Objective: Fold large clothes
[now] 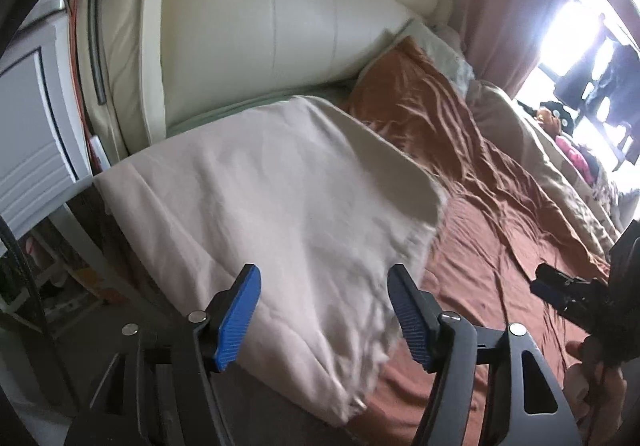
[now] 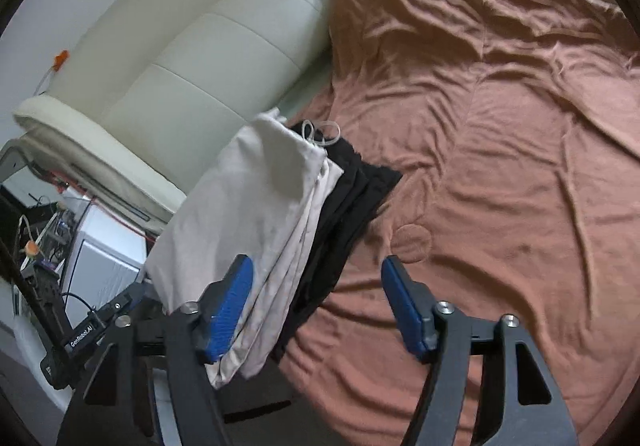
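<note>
left wrist view: at far left, past the head end of the rust-brown quilted bedspread [image 1: 492, 258], a white panelled cabinet [image 1: 32, 149]; next, a cream padded leather headboard [image 1: 248, 17] rising behind the bedspread's top edge. lying on the bedspread's left portion, at the bed's near corner, a pale cream folded cloth garment [image 1: 256, 221], flat, one corner curled up toward the bedspread's middle. hovering above the garment's near edge, the left gripper [image 1: 324, 314], blue ribbed pads spread apart, nothing pinched between them. further right along the bedspread, a rust-coloured pillow [image 1: 408, 85] near the headboard, then a beige rumpled duvet [image 1: 552, 173] at the bedspread's far side. at the right rim, over the bedspread, the right gripper [image 1: 560, 290] seen from the side, with part of a hand [image 1: 592, 378] below it.

right wrist view: the same cream garment [image 2: 248, 213] on the bedspread's [image 2: 500, 165] left edge, stacked over a black folded cloth garment [image 2: 352, 201] that shows along its right side. right gripper [image 2: 320, 310] above the stack's near end, pads spread wide, gripping nothing, left pad over the cream cloth, right pad over bare bedspread.
</note>
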`<action>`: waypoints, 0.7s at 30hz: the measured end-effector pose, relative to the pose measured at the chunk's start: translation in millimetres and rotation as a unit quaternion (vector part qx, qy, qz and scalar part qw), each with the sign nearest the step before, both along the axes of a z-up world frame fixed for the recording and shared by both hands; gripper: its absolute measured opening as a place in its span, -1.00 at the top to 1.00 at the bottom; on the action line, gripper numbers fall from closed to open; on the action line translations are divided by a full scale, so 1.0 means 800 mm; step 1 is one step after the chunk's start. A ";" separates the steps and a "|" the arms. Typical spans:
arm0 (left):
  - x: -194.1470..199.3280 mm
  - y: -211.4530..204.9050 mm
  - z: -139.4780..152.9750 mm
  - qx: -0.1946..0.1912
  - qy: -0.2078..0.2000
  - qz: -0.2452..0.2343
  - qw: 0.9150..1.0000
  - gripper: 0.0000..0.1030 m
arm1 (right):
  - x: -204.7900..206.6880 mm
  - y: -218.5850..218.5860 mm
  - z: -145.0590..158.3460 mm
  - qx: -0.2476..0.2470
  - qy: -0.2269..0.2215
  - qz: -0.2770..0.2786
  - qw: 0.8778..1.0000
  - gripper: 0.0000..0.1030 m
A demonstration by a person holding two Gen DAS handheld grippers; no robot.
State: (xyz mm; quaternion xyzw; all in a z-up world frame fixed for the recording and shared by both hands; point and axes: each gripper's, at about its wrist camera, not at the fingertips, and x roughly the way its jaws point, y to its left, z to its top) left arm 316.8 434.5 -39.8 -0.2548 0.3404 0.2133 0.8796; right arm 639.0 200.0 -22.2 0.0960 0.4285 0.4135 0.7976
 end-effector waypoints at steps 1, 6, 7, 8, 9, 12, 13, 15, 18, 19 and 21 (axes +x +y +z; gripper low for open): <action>-0.003 -0.009 0.004 0.003 -0.002 -0.001 1.000 -0.32 | -0.007 -0.008 0.004 -0.004 -0.007 0.001 1.000 -0.28; -0.024 -0.050 0.025 0.017 -0.016 -0.005 1.000 -0.35 | -0.048 -0.059 0.038 -0.011 -0.051 0.000 0.999 -0.53; -0.031 -0.064 0.032 0.025 -0.020 -0.007 0.999 -0.44 | -0.059 -0.075 0.047 -0.010 -0.063 0.000 0.998 -0.57; -0.036 -0.075 0.037 0.033 -0.023 -0.010 0.999 -0.55 | -0.067 -0.082 0.051 -0.011 -0.071 0.000 0.997 -0.57; -0.040 -0.081 0.040 0.038 -0.026 -0.011 0.999 -0.59 | -0.076 -0.092 0.055 -0.013 -0.079 0.000 0.997 -0.59; -0.057 -0.114 0.053 0.056 -0.035 -0.018 0.998 -0.67 | -0.105 -0.125 0.064 -0.017 -0.099 -0.007 0.995 -0.72; -0.064 -0.127 0.056 0.059 -0.038 -0.020 0.997 -0.70 | -0.116 -0.139 0.067 -0.018 -0.105 -0.011 0.994 -0.73; -0.075 -0.145 0.060 0.064 -0.044 -0.023 0.997 -0.74 | -0.138 -0.163 0.072 -0.018 -0.116 -0.017 0.993 -0.74; -0.094 -0.176 0.067 0.079 -0.054 -0.028 0.995 -0.90 | -0.171 -0.197 0.074 -0.022 -0.134 -0.028 0.990 -0.76; -0.103 -0.189 0.070 0.085 -0.059 -0.032 0.994 -0.93 | -0.183 -0.207 0.073 -0.027 -0.143 -0.031 0.989 -0.81; -0.113 -0.203 0.072 0.090 -0.066 -0.037 0.993 -0.96 | -0.206 -0.223 0.073 -0.028 -0.153 -0.035 0.987 -0.97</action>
